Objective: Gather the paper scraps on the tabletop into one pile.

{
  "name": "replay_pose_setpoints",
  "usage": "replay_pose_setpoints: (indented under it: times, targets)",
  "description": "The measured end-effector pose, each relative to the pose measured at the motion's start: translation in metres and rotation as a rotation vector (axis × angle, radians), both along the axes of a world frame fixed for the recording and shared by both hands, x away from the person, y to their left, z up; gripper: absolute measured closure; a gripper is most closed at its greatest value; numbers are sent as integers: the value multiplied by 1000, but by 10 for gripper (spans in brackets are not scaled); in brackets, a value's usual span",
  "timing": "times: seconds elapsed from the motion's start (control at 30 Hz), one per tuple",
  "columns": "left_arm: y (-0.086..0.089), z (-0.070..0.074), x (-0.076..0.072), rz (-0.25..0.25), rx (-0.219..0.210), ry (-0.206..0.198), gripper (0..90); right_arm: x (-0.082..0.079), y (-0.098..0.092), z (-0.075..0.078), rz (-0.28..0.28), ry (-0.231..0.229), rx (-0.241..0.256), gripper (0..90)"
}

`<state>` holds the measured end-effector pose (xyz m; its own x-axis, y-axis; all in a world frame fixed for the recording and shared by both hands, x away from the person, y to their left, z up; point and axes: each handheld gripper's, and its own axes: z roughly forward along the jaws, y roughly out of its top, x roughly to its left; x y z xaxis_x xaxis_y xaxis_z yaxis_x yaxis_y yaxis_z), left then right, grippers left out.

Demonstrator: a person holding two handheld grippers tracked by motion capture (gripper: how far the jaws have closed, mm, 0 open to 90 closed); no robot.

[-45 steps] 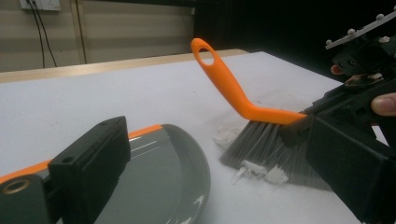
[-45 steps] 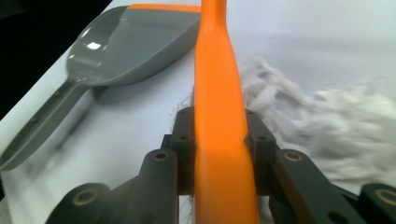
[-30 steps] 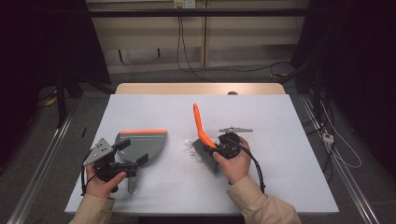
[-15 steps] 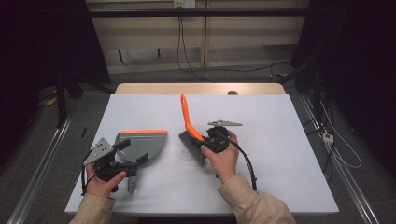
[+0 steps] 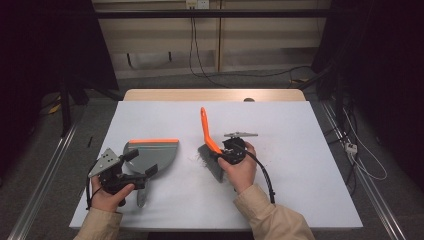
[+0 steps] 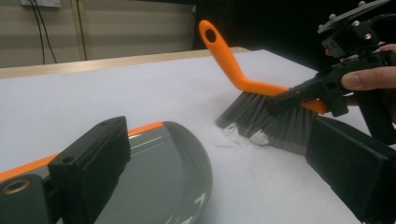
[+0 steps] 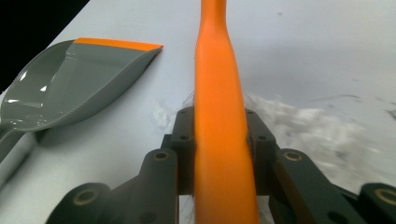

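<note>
White crumbs under brush, clamped in right claw; left claw on dustpan.

No writing, label, brand, number or sign can be read anywhere: the brush, the dustpan, both grippers and the bench all appear plain and unmarked.

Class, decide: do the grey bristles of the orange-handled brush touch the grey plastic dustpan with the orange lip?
Apart. The left gripper view shows bare white table between the brush bristles and the dustpan's rim.
</note>
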<state>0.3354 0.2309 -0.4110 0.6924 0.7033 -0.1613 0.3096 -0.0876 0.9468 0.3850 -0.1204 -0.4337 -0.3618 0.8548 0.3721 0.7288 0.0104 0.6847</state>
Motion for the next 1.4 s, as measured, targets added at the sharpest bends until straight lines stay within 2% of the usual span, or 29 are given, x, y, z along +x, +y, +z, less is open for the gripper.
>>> replay_pose_setpoints:
  times: [0.1, 0.27, 0.33, 0.4, 0.47, 0.63, 0.7, 0.77, 0.87, 0.9, 0.93, 1.0, 1.13, 1.37, 1.4]
  targets:
    - [-1, 0, 0, -4, 3, 2, 62, -3, -10, 3, -11, -8, -14, 717]
    - [-3, 0, 0, -3, 2, 2, 63, -6, -18, 16, -30, -68, -5, 717]
    - [-3, 0, 0, 1, 3, 5, 63, -7, -15, 22, -25, -99, 18, 717]
    - [-3, -1, 0, 0, 0, 6, 63, -7, -7, 25, -3, -108, 42, 717]
    - [-2, -1, 0, 0, -1, 6, 63, -7, 3, 24, 27, -117, 45, 717]
    - [0, -1, 0, 4, 1, 9, 63, -6, 25, 16, 82, -91, 62, 717]
    - [0, -2, 0, 4, -1, 12, 63, -5, 31, 12, 94, -78, 60, 717]
    - [0, -3, 1, 4, -5, 15, 63, -3, 34, 6, 99, -58, 79, 717]
    - [1, -3, 1, 2, -2, 14, 63, -2, 38, 0, 107, -30, 62, 717]
    - [0, -3, 1, 3, 1, 14, 63, -2, 38, -2, 100, -34, 50, 717]
    - [0, -3, 1, 3, 1, 13, 63, -2, 37, -2, 91, -36, 26, 717]
    - [0, -3, 0, 1, 0, 13, 63, -1, 31, -1, 81, -8, 31, 717]
    - [1, -2, 0, 3, -2, 12, 63, -5, 15, 0, 49, -9, 7, 717]
    - [-1, -2, 0, 0, 3, 8, 63, -10, -6, 11, 11, -56, -57, 717]
    - [-1, -2, 0, 0, 4, 8, 63, -10, -8, 15, 10, -63, -44, 717]
